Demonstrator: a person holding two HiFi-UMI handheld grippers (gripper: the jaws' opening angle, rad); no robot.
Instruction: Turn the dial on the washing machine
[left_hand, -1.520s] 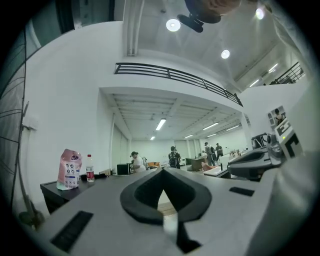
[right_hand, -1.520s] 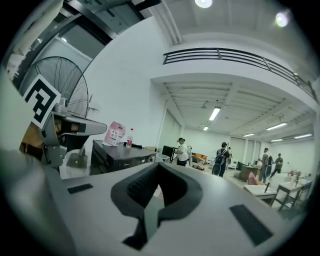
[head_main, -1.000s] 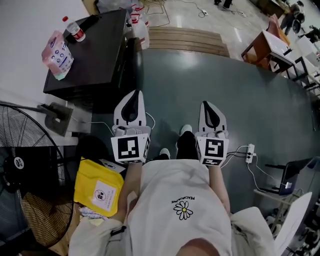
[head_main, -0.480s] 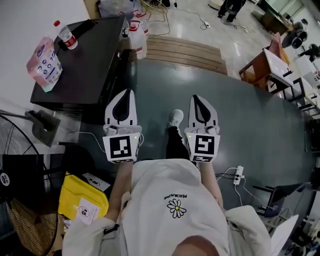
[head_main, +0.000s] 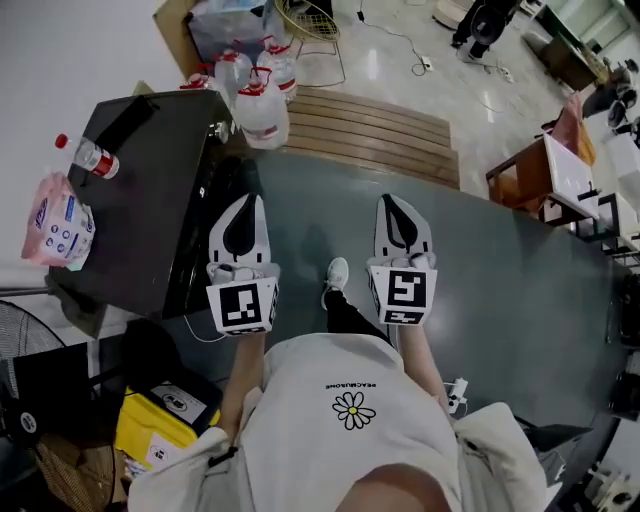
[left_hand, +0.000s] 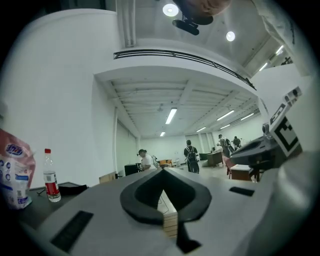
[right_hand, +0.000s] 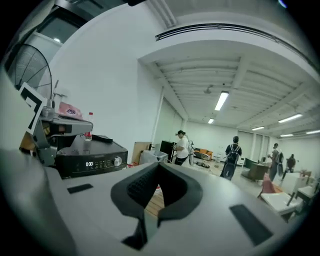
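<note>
Holding short of black box-shaped washing machine (head_main: 150, 190) | small silver round dial (right_hand: 116, 160) on its front, ahead-left of both | left gripper (head_main: 250, 207) nearer, right gripper (head_main: 393, 207) farther | both fingers pressed together, empty

The washer (head_main: 150, 200) stands ahead and to the person's left. On its top a bottle (head_main: 88, 157) stands near the left edge, with a pack (head_main: 58, 225) at that edge, nearer the person. The dial (right_hand: 117, 161) sits on the front panel, right of the display (right_hand: 89, 164). Jugs (head_main: 262, 105) stand beyond the washer's far right corner, beside a slatted platform (head_main: 370, 130) that runs rightward. The left gripper (head_main: 248, 203) hangs just right of the washer, the right gripper (head_main: 392, 200) further right, and a shoe (head_main: 337, 272) lies between them. A fan (head_main: 20, 425) and a bag (head_main: 160, 435) sit on the floor at the near left. A table (head_main: 560, 175) stands far right.
</note>
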